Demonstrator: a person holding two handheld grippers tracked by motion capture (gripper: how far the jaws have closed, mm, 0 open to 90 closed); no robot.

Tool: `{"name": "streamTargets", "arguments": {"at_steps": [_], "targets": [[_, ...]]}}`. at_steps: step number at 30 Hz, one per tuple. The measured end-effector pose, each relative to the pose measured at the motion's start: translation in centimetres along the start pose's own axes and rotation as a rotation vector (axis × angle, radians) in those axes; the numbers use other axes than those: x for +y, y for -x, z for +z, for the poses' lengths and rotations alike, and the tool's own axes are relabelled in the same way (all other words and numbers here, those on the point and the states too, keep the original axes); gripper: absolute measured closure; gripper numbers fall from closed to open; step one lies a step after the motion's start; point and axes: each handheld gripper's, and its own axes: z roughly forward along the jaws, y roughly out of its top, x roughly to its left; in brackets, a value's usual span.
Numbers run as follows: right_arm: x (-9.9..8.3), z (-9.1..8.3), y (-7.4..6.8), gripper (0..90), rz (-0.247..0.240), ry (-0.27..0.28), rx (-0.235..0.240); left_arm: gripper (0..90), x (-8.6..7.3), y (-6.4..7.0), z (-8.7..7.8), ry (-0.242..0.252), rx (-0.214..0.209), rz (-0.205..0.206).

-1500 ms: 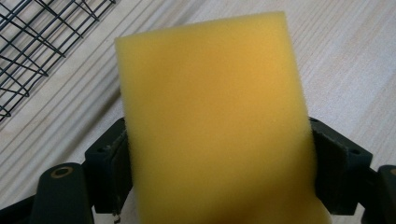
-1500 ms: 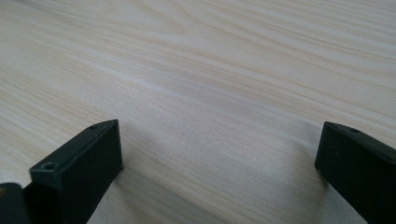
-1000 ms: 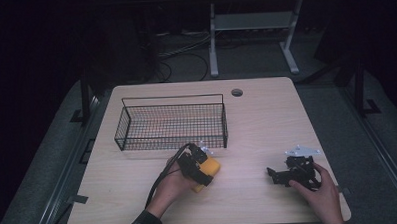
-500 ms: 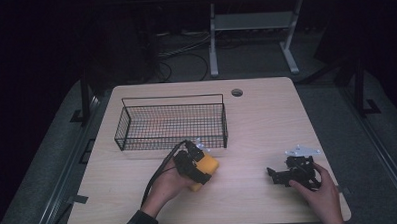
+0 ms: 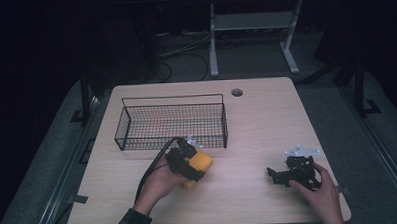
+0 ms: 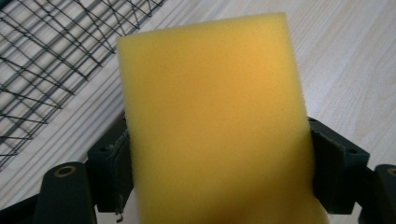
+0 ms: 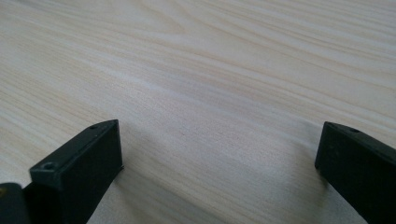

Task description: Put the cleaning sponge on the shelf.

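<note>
Currently the left hand-held gripper (image 5: 200, 159) pinches a yellow sponge (image 6: 215, 126) between its jaws, held low over the surface (image 5: 247, 135) just beside the near wall of the wire basket (image 5: 172, 124). The right hand-held gripper (image 5: 274, 173) rests on the surface well apart, jaws spread, nothing between them. Judged step: carry phase, sponge gripped but not yet in the basket. Next move likely calls for lifting the sponge over the basket's near rim, then releasing inside.
</note>
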Motion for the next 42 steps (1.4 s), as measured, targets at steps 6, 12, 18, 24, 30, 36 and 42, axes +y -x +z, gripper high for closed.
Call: {"name": "streamTargets", "arguments": {"at_steps": [6,12,18,24,30,36,42], "targets": [[0.0,0.0,0.0,0.0,0.0,0.0,0.0,21.1,0.1,-0.6,-1.0,0.006,0.005,-0.006],[0.0,0.0,0.0,0.0,0.0,0.0,0.0,21.2,0.1,-1.0,-1.9,0.019,0.011,-0.016],[0.0,0.0,0.0,0.0,-0.001,0.001,0.0,21.2,0.3,-1.8,-2.8,0.03,0.02,-0.024],[0.0,0.0,0.0,0.0,-0.001,0.0,0.002,21.2,0.4,-2.4,-3.7,0.039,0.034,-0.031],[0.0,0.0,0.0,0.0,-0.003,0.001,0.002,21.3,0.5,-3.1,-4.6,0.05,0.056,-0.044],[0.0,0.0,0.0,0.0,-0.004,0.001,-0.001,21.3,0.7,-4.0,-5.3,0.059,0.076,-0.058],[0.0,0.0,0.0,0.0,-0.002,0.001,-0.001,21.4,1.0,-4.9,-5.9,0.061,0.096,-0.062]]}}
